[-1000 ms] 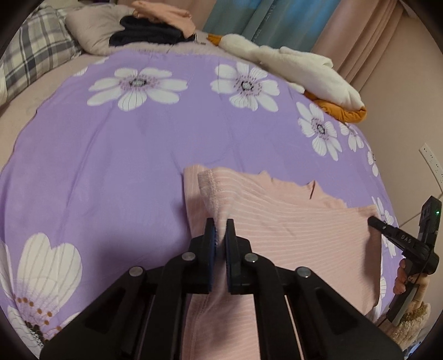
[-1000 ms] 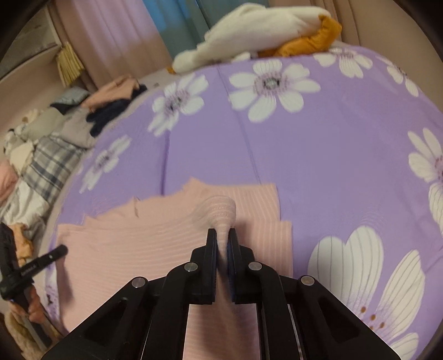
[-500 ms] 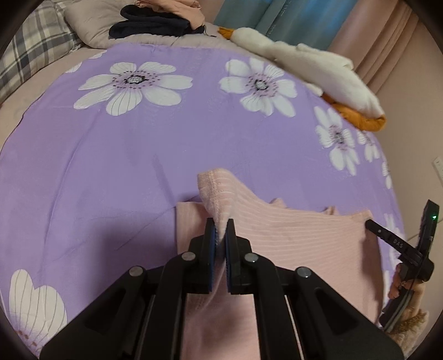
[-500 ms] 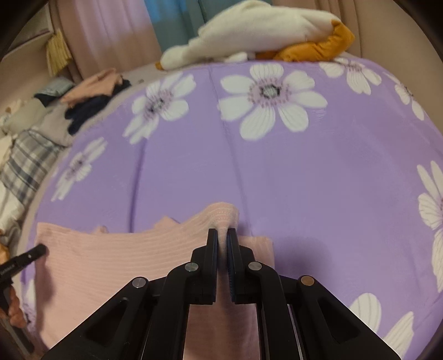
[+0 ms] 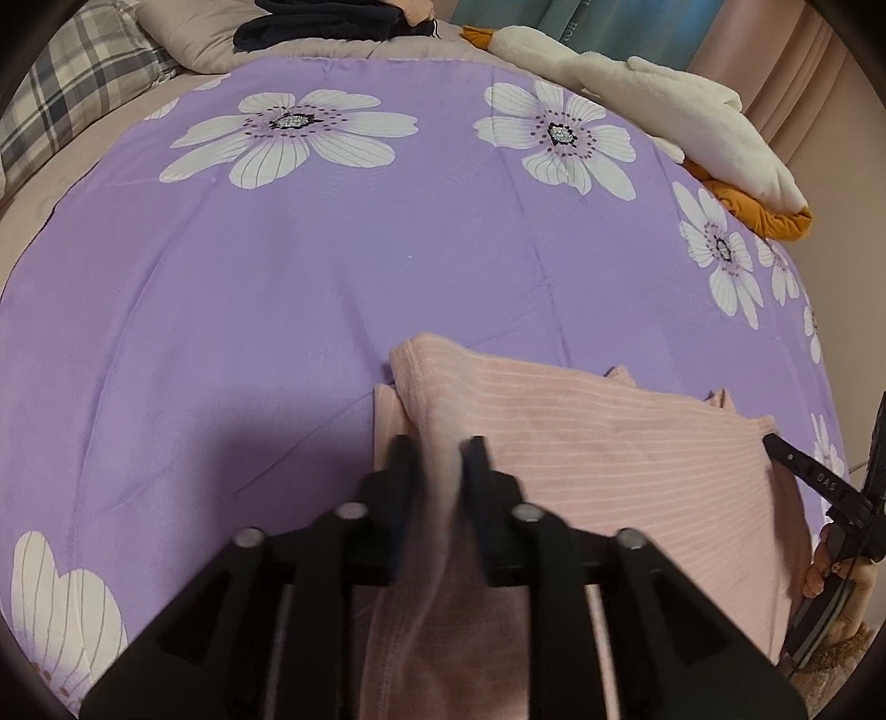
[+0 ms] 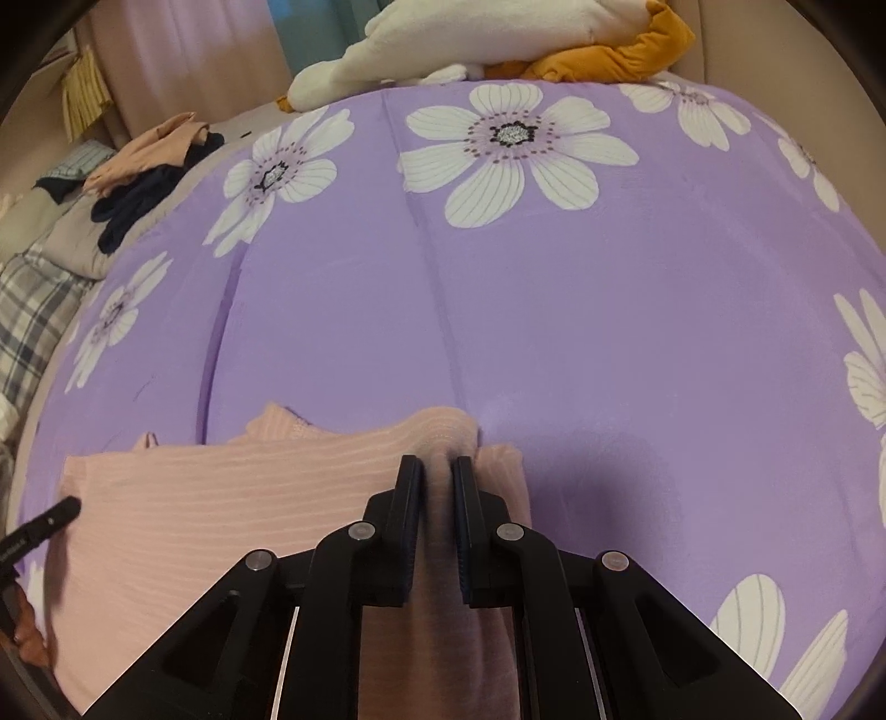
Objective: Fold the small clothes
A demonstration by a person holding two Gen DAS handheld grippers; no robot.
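Pink ribbed top (image 5: 620, 443) lies on the purple flowered bedspread (image 5: 332, 288), at its near edge, its long axis running side to side between the two grippers, with the folded-over layer's edge facing the far pillows. Left gripper (image 5: 434, 448) is opening, cloth draped between its jaws but no longer pinched. Right gripper (image 6: 437, 471) is clamped on the top's other corner. A white plush toy (image 6: 498, 44) lies at the bedspread's far edge, well away from the top
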